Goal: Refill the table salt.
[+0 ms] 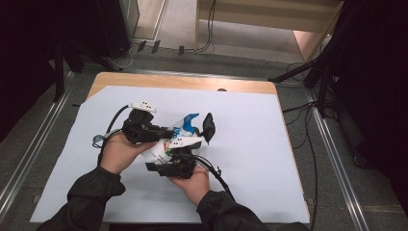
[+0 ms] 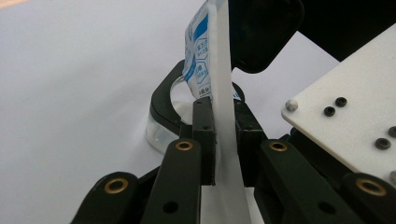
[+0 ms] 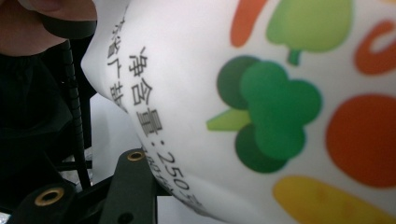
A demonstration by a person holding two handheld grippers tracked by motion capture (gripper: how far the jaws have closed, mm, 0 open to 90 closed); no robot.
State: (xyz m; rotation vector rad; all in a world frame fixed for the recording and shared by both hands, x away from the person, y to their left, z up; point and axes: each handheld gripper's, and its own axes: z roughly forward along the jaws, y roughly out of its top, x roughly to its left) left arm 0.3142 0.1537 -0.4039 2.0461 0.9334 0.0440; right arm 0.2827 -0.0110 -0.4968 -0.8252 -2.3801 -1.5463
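The white pouch [image 1: 179,137] is held above the tabletop [image 1: 250,144], between both hands. The left claw [image 2: 223,140], at 9 o'clock of it, pinches its flat edge. The right claw [image 1: 192,137], at 6 o'clock, clasps its printed body.

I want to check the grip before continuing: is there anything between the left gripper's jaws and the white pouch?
Nothing visible is. The left gripper is shut directly on the flat sealed edge of the white pouch, pads against it on both sides.
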